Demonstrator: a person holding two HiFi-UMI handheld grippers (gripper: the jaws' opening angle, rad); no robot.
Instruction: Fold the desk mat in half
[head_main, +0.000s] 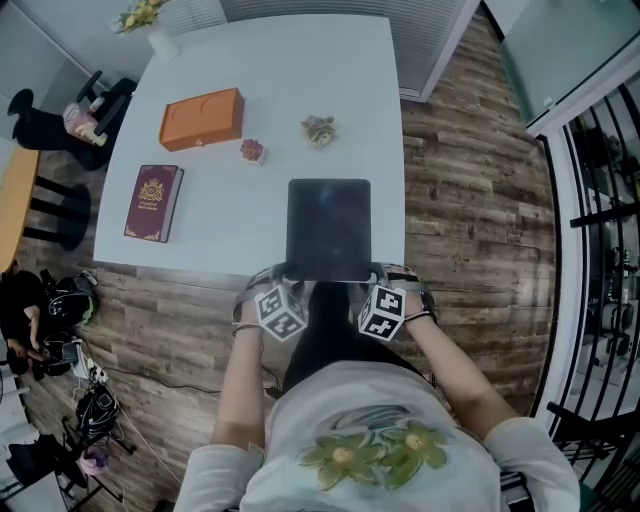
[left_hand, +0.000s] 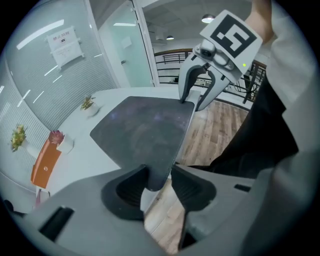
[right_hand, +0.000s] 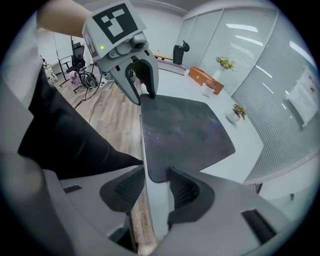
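Spanning the upper centre of the head view: white bench (head_main: 270, 60). Dark desk mat (head_main: 328, 228) lies flat and unfolded on it, lower centre of frame, its near edge at the bench edge closest to the person. Left tool (left_hand: 159, 187): jaws apart, straddling the mat's near left corner, with a gap beside the mat, so no grip. Right tool (right_hand: 152, 187): jaws wide, straddling the near right corner and the bench edge, likewise not clamped. Orange box (head_main: 201, 118) upper left, maroon book (head_main: 154, 202) below it. Pink potted plant (head_main: 252, 150) and small green plant (head_main: 319, 130) sit above the mat.
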